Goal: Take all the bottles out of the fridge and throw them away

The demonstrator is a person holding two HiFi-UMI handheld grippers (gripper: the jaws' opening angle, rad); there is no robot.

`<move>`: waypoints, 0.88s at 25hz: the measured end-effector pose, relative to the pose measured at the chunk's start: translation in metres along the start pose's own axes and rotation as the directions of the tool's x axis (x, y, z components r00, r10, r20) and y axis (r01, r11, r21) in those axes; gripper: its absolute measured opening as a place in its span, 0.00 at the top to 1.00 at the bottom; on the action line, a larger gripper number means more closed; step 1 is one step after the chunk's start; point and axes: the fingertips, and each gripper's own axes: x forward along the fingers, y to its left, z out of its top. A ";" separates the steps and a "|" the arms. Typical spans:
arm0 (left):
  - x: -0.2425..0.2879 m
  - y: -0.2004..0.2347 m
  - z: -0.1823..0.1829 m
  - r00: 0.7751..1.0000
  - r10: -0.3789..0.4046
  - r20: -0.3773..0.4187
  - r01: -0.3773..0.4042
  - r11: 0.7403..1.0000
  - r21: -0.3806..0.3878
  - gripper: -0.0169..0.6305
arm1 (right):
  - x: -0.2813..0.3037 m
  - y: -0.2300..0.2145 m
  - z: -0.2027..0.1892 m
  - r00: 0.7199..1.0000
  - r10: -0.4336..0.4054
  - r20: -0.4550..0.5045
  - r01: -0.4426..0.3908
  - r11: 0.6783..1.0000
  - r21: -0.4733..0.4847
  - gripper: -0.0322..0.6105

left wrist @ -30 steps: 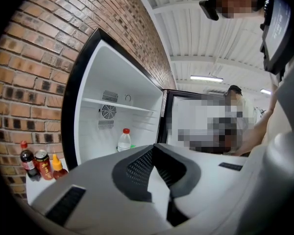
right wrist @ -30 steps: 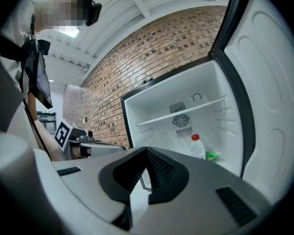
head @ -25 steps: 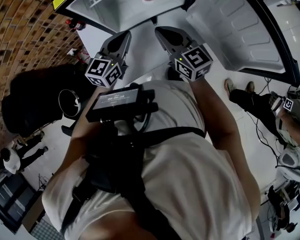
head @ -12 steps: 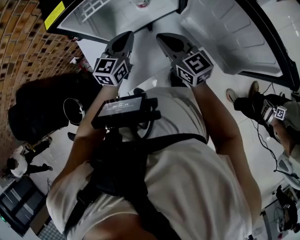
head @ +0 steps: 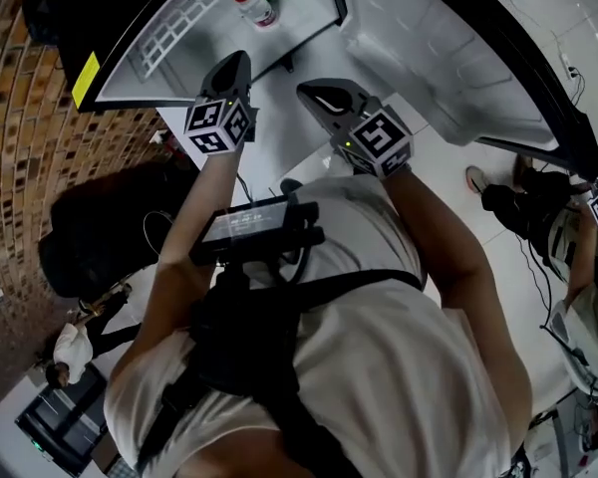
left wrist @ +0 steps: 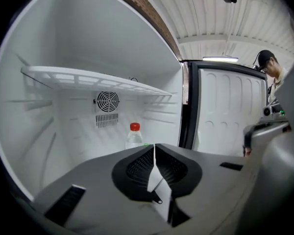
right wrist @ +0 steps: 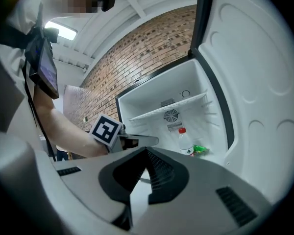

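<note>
Brick wall (head: pixel 40 167) fills the 9 o'clock side of the head view, and against it stands the open fridge (left wrist: pixel 49 131), white inside and almost bare. Its door (head: pixel 439 58) is swung fully out toward 2 o'clock, so the way in is free for both arms. One wire shelf (left wrist: pixel 88 80) crosses the upper part of the compartment, and nothing lies on it. Below, on the fridge floor near the back wall, the bottle (head: pixel 251 6) stands upright with its red cap on. It is the only bottle I can see. Just beside it at 3 o'clock lies a small green thing (right wrist: pixel 200 150); what it is I cannot tell.

At the fridge opening the left gripper (head: pixel 236 60) points toward the bottle, which shows at 11 o'clock over its tips but well apart from them. Its jaws have just been opening and stand a thin slit apart with nothing between them — I judge this as preparation for the grasp, and they must open much wider for the bottle body. At 4 o'clock of it the right gripper (head: pixel 315 90) waits, jaws together and empty — probably kept out of the way.
</note>
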 end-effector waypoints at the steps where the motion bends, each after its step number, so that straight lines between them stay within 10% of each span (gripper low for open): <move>1: 0.006 0.002 0.001 1.000 0.007 -0.002 -0.007 1.000 -0.003 0.94 | -0.001 0.000 -0.002 1.000 0.006 -0.001 -0.006 1.000 0.001 0.97; 7: 0.032 0.041 0.010 0.995 0.095 -0.019 -0.095 0.995 0.001 0.92 | 0.012 0.002 -0.001 0.999 0.035 -0.026 -0.034 0.999 0.022 0.97; 13: 0.070 0.055 0.013 0.995 0.093 -0.041 -0.094 0.995 -0.030 0.56 | 0.008 -0.006 0.001 0.999 0.031 0.022 -0.032 0.999 0.036 0.97; 22: 0.122 0.073 0.037 0.996 0.093 -0.016 -0.093 0.994 -0.050 0.56 | -0.002 -0.016 -0.012 1.000 0.008 -0.002 -0.008 0.998 0.065 0.97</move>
